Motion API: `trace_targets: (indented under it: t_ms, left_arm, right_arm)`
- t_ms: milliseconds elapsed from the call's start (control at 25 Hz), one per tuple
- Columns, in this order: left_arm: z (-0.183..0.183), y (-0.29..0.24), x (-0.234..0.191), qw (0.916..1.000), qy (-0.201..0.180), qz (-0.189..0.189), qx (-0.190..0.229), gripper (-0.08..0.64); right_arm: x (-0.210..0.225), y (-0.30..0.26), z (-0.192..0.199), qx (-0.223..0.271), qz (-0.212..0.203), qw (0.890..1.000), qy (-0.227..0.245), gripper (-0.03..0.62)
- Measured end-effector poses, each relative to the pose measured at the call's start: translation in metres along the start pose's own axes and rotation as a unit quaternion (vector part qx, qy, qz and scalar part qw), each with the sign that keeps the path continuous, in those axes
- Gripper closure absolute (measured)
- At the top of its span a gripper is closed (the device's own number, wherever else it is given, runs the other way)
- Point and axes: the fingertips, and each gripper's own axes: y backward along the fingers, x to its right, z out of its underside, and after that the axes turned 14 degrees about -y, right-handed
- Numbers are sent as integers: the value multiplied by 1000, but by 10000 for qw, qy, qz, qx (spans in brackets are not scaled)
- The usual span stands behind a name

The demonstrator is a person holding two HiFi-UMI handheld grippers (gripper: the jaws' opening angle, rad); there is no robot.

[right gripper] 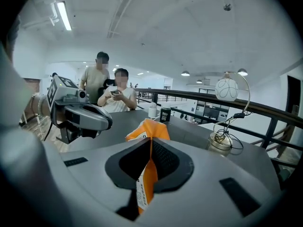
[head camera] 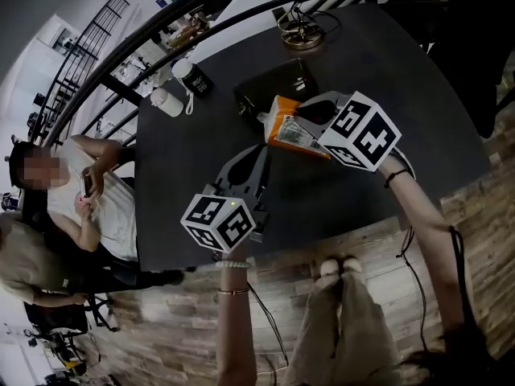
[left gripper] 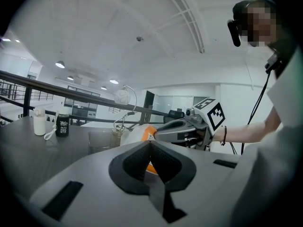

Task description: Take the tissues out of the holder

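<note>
A matte black table [head camera: 185, 175] with a rounded edge fills the middle of the head view, and a curved metal railing [head camera: 121, 59] runs along its far rim. The right gripper [right gripper: 150, 143], smooth grey plastic with ribbed black pads, is clamped on the pack [head camera: 291, 133], a soft, crinkled orange plastic tissue packet with a white printed label; the packet runs edge-on between the pads and sticks out past their tips. It is out of the holder [head camera: 278, 85], a dark, smoky rectangular box lying at the pack's 12 o'clock. The left gripper [left gripper: 150, 144] comes in from the pack's 7 o'clock with its jaws brought together, tips meeting in a point just beside the pack's edge; whether they touch it cannot be told. At the table's 12 o'clock stands a lamp [head camera: 302, 32] with a coiled wire base. At 10 o'clock sit a white rounded bottle [head camera: 166, 101] and, beside it, a small black can [head camera: 195, 79].
</note>
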Motion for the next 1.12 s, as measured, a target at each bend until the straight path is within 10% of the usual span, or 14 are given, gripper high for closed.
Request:
trace_targets:
  t_ms: [1120]
  left_arm:
    - [46, 25, -10, 9990, 222, -75, -381, 552]
  right_arm:
    - [-46, -50, 45, -708, -209, 9969, 268, 569]
